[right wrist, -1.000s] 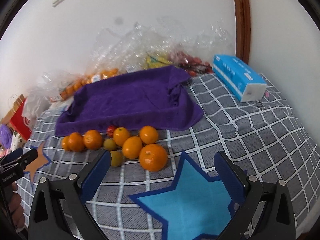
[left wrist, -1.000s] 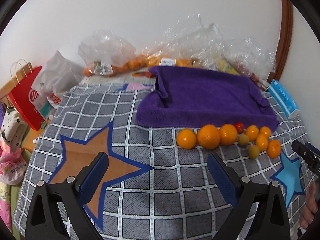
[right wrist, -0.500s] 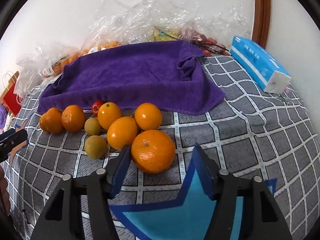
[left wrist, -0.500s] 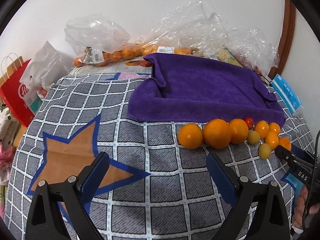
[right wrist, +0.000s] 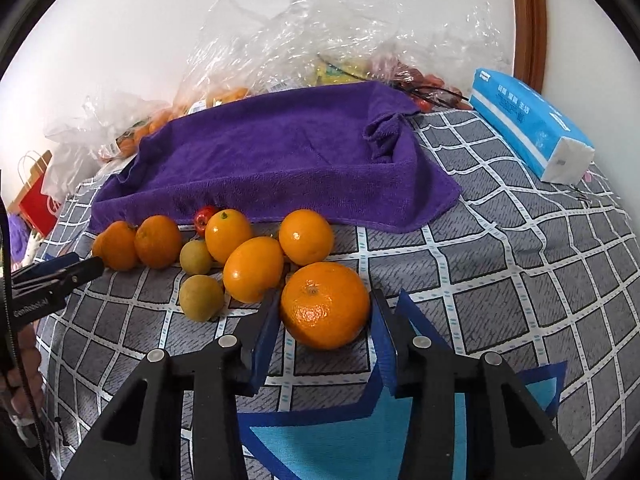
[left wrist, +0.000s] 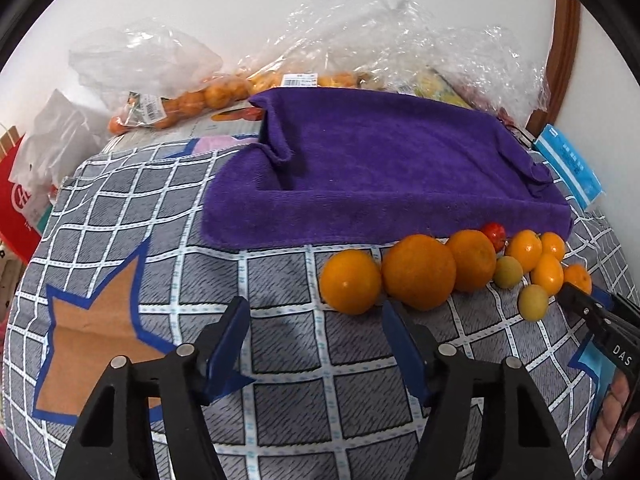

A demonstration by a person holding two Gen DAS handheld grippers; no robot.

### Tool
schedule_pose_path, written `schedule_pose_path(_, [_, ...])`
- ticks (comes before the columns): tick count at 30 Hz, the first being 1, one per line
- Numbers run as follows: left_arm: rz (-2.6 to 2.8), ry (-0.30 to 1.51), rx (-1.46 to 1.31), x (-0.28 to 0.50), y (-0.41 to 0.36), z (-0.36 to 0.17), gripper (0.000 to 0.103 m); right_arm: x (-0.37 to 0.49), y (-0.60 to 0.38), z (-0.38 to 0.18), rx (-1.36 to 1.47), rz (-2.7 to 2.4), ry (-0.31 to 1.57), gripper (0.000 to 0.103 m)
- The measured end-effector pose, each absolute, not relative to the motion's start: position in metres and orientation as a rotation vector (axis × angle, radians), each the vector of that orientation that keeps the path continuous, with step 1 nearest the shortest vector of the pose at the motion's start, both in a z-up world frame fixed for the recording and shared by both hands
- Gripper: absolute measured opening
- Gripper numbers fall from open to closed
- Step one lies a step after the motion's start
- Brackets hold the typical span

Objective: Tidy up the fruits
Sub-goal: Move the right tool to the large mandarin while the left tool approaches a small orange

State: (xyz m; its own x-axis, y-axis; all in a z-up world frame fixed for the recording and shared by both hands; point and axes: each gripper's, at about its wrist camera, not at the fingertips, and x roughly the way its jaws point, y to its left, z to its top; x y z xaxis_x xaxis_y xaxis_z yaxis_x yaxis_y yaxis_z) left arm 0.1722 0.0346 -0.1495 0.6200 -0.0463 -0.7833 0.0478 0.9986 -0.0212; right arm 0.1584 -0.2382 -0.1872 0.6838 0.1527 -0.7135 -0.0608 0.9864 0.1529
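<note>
A row of oranges and small fruits lies on the checked cloth in front of a purple towel (left wrist: 380,168). My right gripper (right wrist: 326,302) is closing on the large orange (right wrist: 325,304) at the near end, with both pads against its sides. Behind that orange sit several smaller oranges, two yellow-green fruits (right wrist: 201,297) and a small red fruit (right wrist: 204,218). My left gripper (left wrist: 313,314) is closing too, with nothing between its fingers. The leftmost orange (left wrist: 351,282) lies just past its tips, and the right fingertip (left wrist: 390,312) is close under the big orange (left wrist: 418,272).
Clear plastic bags (left wrist: 180,104) with more fruit are heaped along the back wall. A blue tissue pack (right wrist: 528,120) lies at the right, a red paper bag (left wrist: 16,208) off the left edge. The cloth (left wrist: 280,380) has an orange star patch and a blue one.
Both grippers came down and closer to the fruit row. The right jaws narrowed from wide open onto the large orange. The left jaws narrowed partway, with no fruit in them.
</note>
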Motion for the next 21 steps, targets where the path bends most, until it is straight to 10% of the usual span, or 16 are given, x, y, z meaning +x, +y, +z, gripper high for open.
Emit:
schedule_pose_path(11, [-0.098, 0.874, -0.046, 0.1793, 0.0322, -0.1575, 0.033, 0.1581, -0.2380, -0.1881, 0.117, 0.118, 0.808, 0.043])
schedule_pose_path(21, [-0.106, 0.867, -0.104, 0.1811, 0.0360, -0.1572, 0.033, 0.1569, -0.2385, -0.1885, 0.125, 0.116, 0.803, 0.043])
